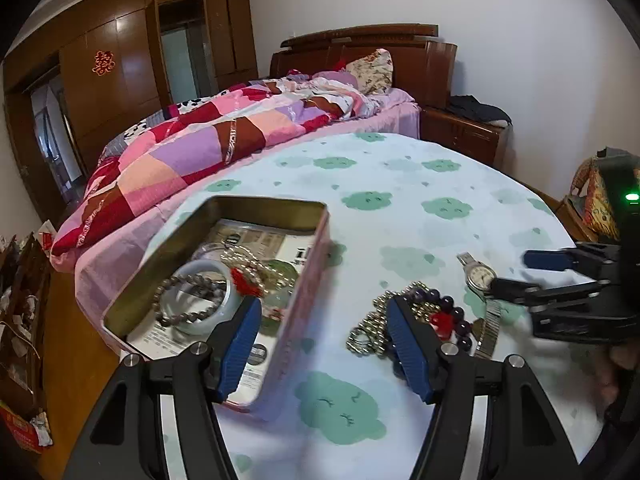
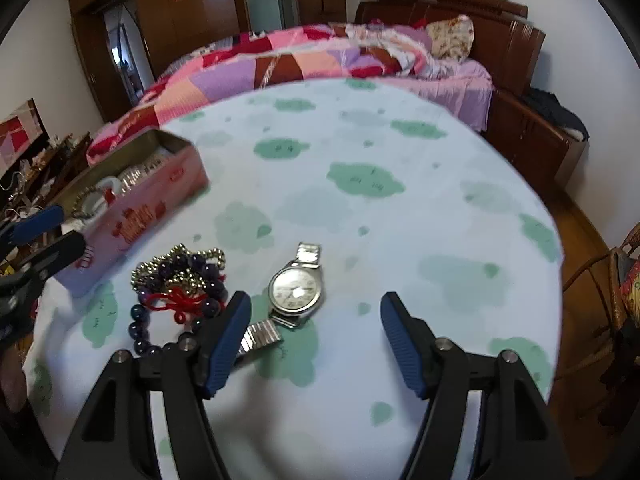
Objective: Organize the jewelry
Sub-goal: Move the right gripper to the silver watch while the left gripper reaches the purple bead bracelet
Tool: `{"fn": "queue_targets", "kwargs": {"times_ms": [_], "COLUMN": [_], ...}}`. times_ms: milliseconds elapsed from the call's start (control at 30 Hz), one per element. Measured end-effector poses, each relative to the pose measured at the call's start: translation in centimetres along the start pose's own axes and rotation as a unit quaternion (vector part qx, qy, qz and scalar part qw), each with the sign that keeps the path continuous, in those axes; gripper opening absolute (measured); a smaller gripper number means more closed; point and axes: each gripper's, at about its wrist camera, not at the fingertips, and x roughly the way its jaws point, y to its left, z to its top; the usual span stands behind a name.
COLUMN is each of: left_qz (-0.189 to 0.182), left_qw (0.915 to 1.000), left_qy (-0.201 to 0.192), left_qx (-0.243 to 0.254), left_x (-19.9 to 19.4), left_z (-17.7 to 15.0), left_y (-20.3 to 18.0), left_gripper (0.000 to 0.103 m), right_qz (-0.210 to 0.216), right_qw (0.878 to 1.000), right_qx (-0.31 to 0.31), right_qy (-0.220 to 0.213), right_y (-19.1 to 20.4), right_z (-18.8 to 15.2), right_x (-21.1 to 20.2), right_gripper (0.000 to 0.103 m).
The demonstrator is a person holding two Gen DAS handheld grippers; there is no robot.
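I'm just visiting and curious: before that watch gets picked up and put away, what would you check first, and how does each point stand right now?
1. Round silver wristwatch with metal band lies free on the cloud-print tablecloth: ok.
2. Right gripper open and empty: ok.
3. Watch centred between its fingers: not ok, it sits toward the left finger, which covers part of the band.
4. Dark purple bead bracelet with red knot apart from the watch: cannot tell, they lie close.
5. Open pink tin box has room: ok, though a pale jade bangle and beads are inside.
6. Left gripper out of the way: ok, open over the box edge.
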Motion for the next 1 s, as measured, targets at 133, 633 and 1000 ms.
{"fn": "queue_targets", "kwargs": {"times_ms": [133, 633, 1000], "left_qz": [-0.003, -0.043, -0.079], "left_qw": [0.9999, 0.9969, 0.9920], "left_qy": [0.002, 0.025, 0.089], "left_qx": [0.014, 0.061, 0.043], "left_x": [-0.1, 0.1, 2.6], "left_z": [-0.3, -1.4, -2.1], "left_y": [-1.0, -3.8, -3.9], "left_gripper": [0.065, 0.047, 0.031], "right_qz": [-0.020, -0.010, -0.024], "right_qw": [0.999, 1.000, 0.999], "right_qx": [-0.009, -0.022, -0.038], "right_qy": [0.025, 0.010, 0.012], "right_y": [0.8, 0.8, 1.5], "right_z": [0.0, -0.4, -0.3], "right_x": [1.9, 1.3, 1.4], "right_gripper": [0.069, 0.038, 0.038]}}
